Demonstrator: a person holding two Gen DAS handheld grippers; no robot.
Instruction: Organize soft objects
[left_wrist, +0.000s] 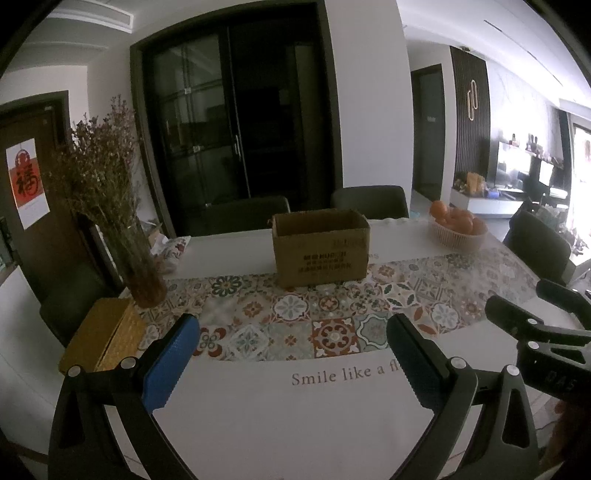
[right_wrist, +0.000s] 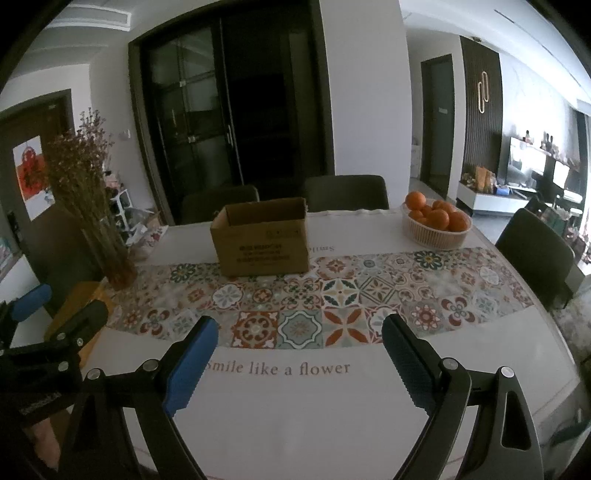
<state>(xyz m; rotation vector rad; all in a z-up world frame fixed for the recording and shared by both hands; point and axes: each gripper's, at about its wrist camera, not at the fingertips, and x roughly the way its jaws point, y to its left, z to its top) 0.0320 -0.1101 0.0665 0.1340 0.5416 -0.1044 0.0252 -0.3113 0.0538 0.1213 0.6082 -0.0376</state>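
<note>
I hold both grippers low over the near edge of the table (right_wrist: 295, 424), side by side and pointing across it toward the box (left_wrist: 320, 248). My left gripper (left_wrist: 295, 354) has its jaws spread wide with nothing between them, the blue pads (left_wrist: 170, 365) framing only bare cloth. My right gripper (right_wrist: 299, 354) is spread just as wide and holds nothing; in the left view its black body shows at the right edge. The open cardboard box stands upright past the patterned runner (right_wrist: 332, 306), near the far side, well apart from both grippers. I cannot see into it, and I can make out no soft objects on the table. A vase (left_wrist: 144, 273) of dried flowers stands far left, a yellow case (left_wrist: 103, 336) lies near it, and a basket (right_wrist: 436, 229) of oranges sits far right.
</note>
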